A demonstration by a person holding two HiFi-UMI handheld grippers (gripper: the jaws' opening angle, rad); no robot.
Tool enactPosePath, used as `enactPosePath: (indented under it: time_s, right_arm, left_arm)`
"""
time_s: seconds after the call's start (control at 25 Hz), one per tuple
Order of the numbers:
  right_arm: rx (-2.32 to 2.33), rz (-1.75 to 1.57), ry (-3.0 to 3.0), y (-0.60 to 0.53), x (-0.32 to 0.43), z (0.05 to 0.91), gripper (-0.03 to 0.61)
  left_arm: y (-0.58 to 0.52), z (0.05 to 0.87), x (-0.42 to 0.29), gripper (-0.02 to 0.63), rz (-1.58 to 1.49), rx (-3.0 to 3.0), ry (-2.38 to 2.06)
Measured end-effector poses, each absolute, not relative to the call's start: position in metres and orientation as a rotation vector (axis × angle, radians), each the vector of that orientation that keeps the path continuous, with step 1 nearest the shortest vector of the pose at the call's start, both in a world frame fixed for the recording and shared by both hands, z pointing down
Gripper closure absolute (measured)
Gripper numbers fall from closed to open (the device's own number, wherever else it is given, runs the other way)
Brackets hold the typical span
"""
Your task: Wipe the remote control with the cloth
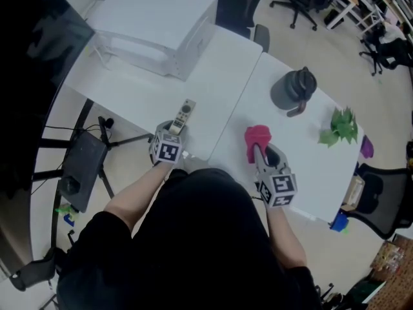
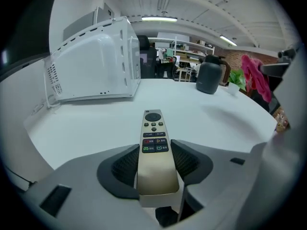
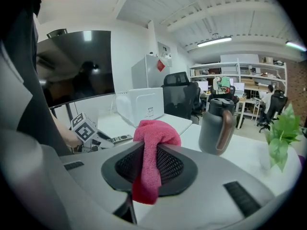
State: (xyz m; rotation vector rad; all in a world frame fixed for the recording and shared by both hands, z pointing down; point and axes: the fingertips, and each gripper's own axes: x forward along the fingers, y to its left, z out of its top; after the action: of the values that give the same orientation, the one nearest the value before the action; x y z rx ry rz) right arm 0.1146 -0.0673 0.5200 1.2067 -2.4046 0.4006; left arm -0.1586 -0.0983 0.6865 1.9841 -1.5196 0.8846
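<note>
A pale gold remote control (image 2: 154, 152) with dark buttons sticks out forward from my left gripper (image 2: 154, 164), whose pads press on its lower half. In the head view the remote control (image 1: 182, 116) points away over the white table (image 1: 213, 76) from the left gripper (image 1: 169, 137). My right gripper (image 3: 149, 164) is shut on a pink cloth (image 3: 152, 152), which bunches above the pads and hangs below them. The head view shows the cloth (image 1: 257, 139) at the tip of the right gripper (image 1: 261, 152), apart from the remote, to its right.
A white box-shaped appliance (image 1: 155, 28) stands at the table's far left. A dark grey jug (image 1: 294, 90) and a small green plant (image 1: 339, 128) are at the far right. A black monitor (image 1: 32, 76) fills the left side. Office chairs stand beyond the table.
</note>
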Motion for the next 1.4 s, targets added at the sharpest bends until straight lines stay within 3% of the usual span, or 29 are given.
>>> enactPosePath:
  time_s: [0.52, 0.8, 1.4]
  right_arm:
    - [1.183, 0.412, -2.402, -0.071, 0.106, 0.525, 0.506]
    - [1.161, 0.409, -2.406, -0.07, 0.103, 0.523, 0.506]
    - [0.932, 0.513, -2.084, -0.084, 0.083, 0.64, 0.503]
  left_arm:
    - [-0.096, 0.703, -0.159, 0.394, 1.038, 1.941, -1.469]
    - [-0.093, 0.7, -0.159, 0.354, 1.04, 1.943, -1.462]
    - [-0.098, 0.565, -0.136, 0.354, 0.754, 2.217, -1.558]
